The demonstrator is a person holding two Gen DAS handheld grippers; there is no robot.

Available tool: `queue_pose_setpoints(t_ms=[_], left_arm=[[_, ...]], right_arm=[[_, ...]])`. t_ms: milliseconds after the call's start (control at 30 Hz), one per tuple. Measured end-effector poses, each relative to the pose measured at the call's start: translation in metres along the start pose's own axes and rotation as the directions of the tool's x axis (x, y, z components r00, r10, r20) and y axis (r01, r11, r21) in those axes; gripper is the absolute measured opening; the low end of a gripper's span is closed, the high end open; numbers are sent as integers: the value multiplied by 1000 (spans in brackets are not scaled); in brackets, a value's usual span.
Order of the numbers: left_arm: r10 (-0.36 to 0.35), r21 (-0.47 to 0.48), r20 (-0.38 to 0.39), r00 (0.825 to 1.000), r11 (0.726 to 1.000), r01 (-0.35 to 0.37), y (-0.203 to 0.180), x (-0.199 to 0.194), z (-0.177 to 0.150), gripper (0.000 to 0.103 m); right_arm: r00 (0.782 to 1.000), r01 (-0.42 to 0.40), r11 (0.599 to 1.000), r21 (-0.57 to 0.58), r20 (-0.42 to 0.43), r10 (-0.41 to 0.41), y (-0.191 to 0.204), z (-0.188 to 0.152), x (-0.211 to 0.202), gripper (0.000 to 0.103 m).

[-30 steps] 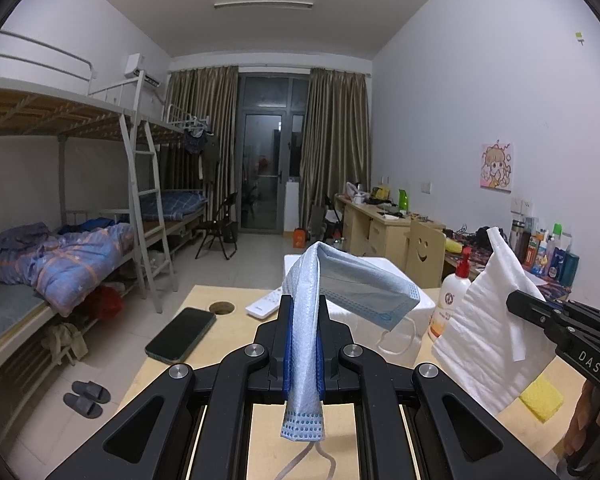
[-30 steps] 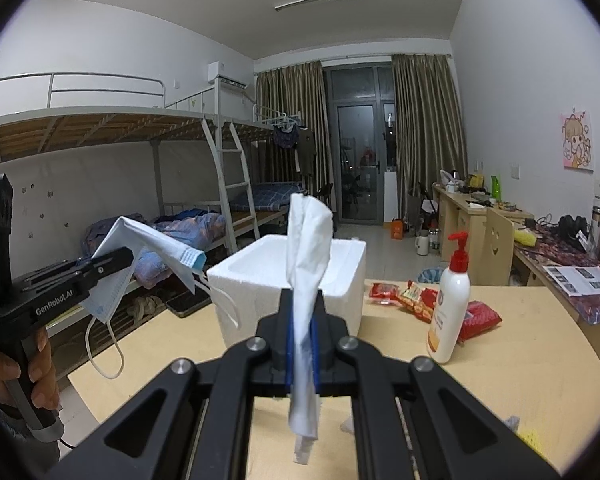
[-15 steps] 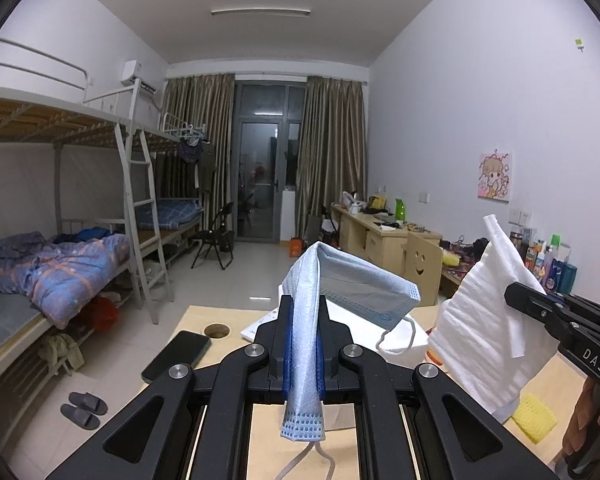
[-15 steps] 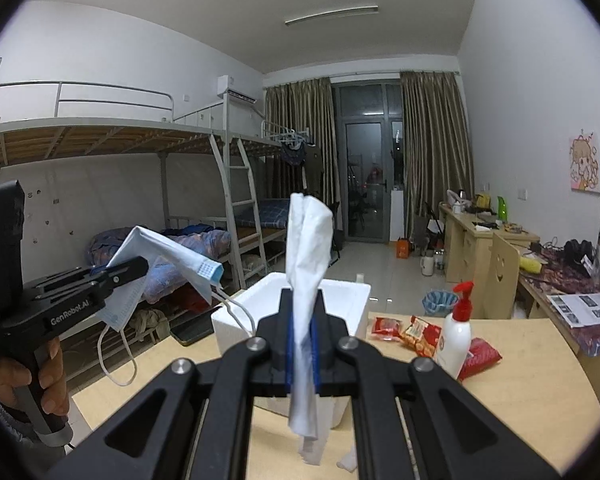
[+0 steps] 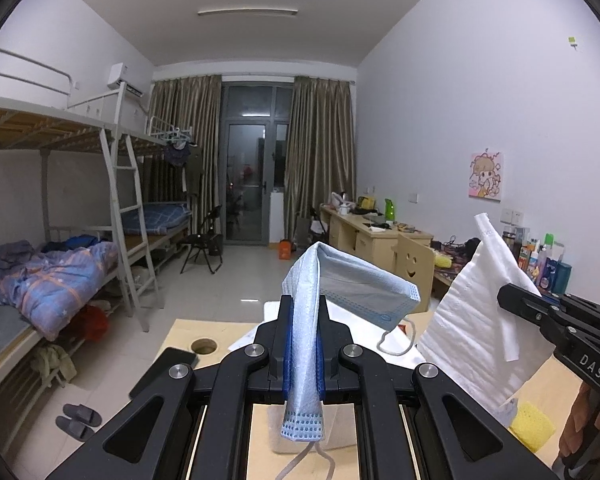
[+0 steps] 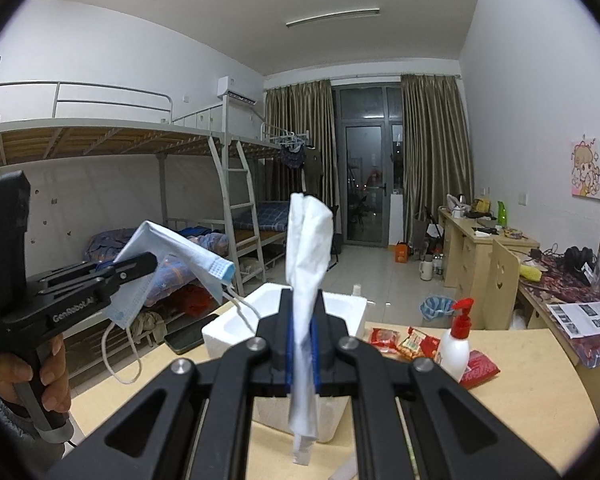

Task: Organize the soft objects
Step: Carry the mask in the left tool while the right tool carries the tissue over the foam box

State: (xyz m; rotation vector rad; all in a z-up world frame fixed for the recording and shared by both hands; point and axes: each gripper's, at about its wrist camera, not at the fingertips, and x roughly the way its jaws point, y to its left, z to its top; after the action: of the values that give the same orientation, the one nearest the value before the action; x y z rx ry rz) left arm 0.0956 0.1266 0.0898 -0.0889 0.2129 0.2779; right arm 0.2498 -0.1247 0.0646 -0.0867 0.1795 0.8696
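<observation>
My left gripper is shut on a light blue face mask, held up in the air; the mask also shows in the right wrist view. My right gripper is shut on a white tissue, held up beside it; the tissue shows at the right of the left wrist view. A white foam box stands open on the wooden table below and beyond both grippers.
A white pump bottle and red snack packets lie right of the box. A black phone and a cable hole are at the table's left. A yellow sponge lies at the right. Bunk beds stand left.
Both grippers have risen with their loads; the table and foam box sit lower in both views. The mask and tissue stay clamped.
</observation>
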Motion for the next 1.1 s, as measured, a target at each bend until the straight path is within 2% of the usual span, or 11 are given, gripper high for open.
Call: queue_pose_setpoints(t_ms=[567,700,1100], left_arm=[[-13,-18,-46,999,1000,12,-7,77,23,9],[7,-8,-64,998,1000,-7,-7,96,21,9],[-6,11,-141,990,1000,7,-14,151,16,9]], right_arm=[[999,18,1000,-24,29,-17,-6,22,23,10],[1000,15,999,-32,26,-14,-6,22,32,10],[1000,14,1000,-25,-3,-15,-11,20,50,10]])
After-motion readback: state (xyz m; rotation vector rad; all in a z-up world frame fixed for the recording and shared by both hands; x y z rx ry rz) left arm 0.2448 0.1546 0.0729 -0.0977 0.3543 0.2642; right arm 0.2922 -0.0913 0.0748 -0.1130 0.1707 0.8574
